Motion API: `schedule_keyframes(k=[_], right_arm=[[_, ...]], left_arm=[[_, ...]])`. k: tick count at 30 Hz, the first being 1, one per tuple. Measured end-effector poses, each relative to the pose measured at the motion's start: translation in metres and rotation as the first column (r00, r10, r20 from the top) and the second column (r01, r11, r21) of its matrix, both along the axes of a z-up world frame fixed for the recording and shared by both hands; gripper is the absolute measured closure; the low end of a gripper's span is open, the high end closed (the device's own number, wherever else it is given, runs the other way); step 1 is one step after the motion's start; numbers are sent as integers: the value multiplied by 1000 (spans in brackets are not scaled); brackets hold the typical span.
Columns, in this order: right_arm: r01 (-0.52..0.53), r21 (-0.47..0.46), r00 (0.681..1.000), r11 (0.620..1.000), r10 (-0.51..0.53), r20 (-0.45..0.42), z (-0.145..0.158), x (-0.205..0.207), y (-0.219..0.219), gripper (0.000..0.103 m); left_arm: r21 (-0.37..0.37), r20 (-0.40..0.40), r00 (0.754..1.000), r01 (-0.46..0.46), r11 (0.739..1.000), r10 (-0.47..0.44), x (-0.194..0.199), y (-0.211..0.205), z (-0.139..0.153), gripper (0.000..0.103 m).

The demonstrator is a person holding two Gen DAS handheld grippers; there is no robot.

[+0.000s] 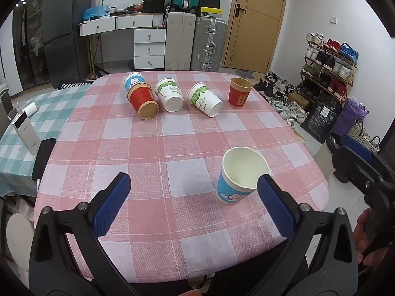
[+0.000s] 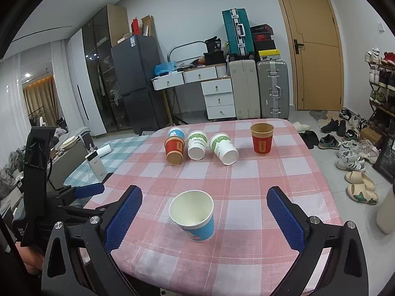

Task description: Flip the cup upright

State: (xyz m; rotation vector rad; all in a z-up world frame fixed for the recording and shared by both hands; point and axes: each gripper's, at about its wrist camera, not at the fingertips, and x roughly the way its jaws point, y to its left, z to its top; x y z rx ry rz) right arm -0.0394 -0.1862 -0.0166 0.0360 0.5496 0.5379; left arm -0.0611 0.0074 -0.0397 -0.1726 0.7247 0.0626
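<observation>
A blue cartoon cup (image 1: 240, 178) (image 2: 193, 214) stands upright near the table's front, free of both grippers. My left gripper (image 1: 193, 206) is open and empty, its right finger beside the cup. My right gripper (image 2: 203, 218) is open and empty, with the cup between its fingers but untouched. At the far side a red cup (image 1: 143, 101) (image 2: 174, 150), two white-green cups (image 1: 169, 95) (image 1: 205, 100) (image 2: 197, 145) (image 2: 224, 148) and a blue cup (image 1: 133, 80) (image 2: 176, 133) lie on their sides. A red cup (image 1: 239, 93) (image 2: 262, 139) stands upright at the far right.
The table has a pink checked cloth (image 1: 172, 148) (image 2: 246, 185). A teal-clothed table (image 1: 32, 113) to the left holds a power bank (image 1: 26, 133) and a phone (image 1: 44, 156). Suitcases, drawers, a fridge and a shoe rack stand beyond.
</observation>
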Motion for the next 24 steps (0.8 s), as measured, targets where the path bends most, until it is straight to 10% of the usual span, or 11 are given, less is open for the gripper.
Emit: schedule_keyframes(k=[24], right_arm=[[-11,-1,1000,1000,11,1,1,1,5,0]], left_arm=[[-1,-6,1000,-12,1000,12,-6,5,1,1]])
